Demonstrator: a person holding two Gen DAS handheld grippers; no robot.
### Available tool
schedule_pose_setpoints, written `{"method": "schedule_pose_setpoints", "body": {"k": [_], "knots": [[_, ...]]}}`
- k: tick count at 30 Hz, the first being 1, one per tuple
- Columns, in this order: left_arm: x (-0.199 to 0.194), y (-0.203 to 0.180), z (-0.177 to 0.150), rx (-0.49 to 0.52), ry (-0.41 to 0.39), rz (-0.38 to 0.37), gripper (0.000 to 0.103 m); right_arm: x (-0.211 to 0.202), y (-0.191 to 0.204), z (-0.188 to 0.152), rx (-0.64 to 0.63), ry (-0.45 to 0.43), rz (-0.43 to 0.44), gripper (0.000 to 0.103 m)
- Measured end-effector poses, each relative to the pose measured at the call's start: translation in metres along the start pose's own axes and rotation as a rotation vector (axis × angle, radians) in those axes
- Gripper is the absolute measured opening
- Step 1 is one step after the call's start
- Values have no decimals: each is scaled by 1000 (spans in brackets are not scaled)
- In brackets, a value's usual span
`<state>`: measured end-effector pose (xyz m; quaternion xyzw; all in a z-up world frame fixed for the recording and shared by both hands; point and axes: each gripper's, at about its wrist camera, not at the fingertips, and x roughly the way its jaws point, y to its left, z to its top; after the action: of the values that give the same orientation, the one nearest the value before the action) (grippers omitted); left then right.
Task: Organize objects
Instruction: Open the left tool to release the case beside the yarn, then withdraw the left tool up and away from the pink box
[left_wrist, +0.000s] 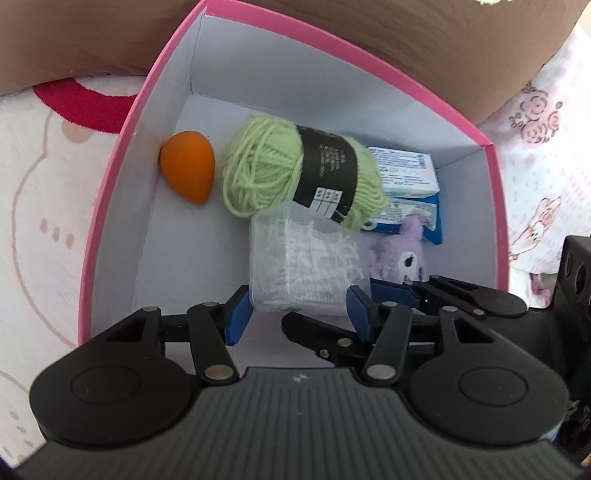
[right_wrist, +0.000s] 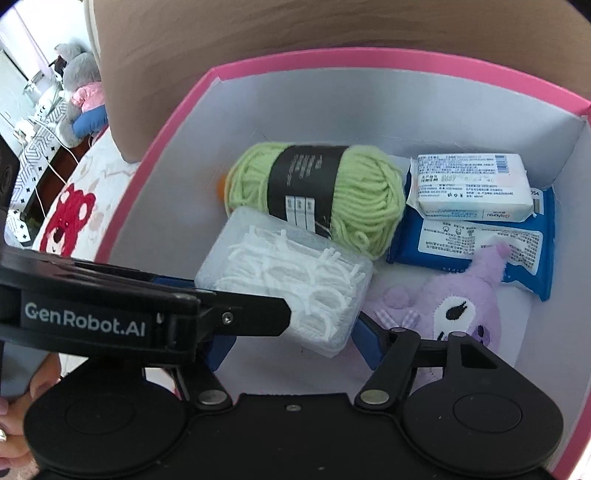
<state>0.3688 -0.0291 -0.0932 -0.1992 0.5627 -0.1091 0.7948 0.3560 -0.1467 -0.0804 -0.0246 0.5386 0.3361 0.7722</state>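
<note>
Floss-pick case (left_wrist: 306, 266), a clear lidded plastic tub packed with white picks, sits low in the pink-rimmed box (left_wrist: 110, 184), near its front wall, as we tidy loose items on a bed. Our left claw (left_wrist: 295, 314) is clenched on it, blue pads pressing its two sides. Our right claw (right_wrist: 291, 347) straddles the same case from the other side, its jaws not seen pressing, so we read it as released. Already packed: a green yarn skein (right_wrist: 325, 192) at the box's middle, an orange egg-shaped sponge (left_wrist: 188, 171) against the left wall, two tissue packs (right_wrist: 472, 184) stacked in the far right corner, and a purple plush toy (right_wrist: 454, 306) by the right wall, touching the case. We judge the job nearly done; the case has yet to be let go, and whether more items wait outside we cannot tell.
</note>
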Motion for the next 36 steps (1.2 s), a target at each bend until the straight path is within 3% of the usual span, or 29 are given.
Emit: {"method": "schedule_pose_setpoints", "body": {"k": [6,8,14,18,30,36], "knots": [[4,5,4,12,-11,-1,55,-2,-6,2,-5,-10,14,68],[2,6,6,25,-32,9,49,-1,-8,5,0,-14,-9,63],[-11,2,7,64,-63,27,49,-7,-11,2,11,-53,-12,65],[-13,-1,6,86,-83,71,49,-13,-4,-4,-29,-96,-58,56],[-69,-12,-25,139,-135,69,48,-95,29,-28,-135,-245,-128,57],[-99,-25,-42,208,-151,74,48,-127,54,-44,-174,-265,-146,60]]}}
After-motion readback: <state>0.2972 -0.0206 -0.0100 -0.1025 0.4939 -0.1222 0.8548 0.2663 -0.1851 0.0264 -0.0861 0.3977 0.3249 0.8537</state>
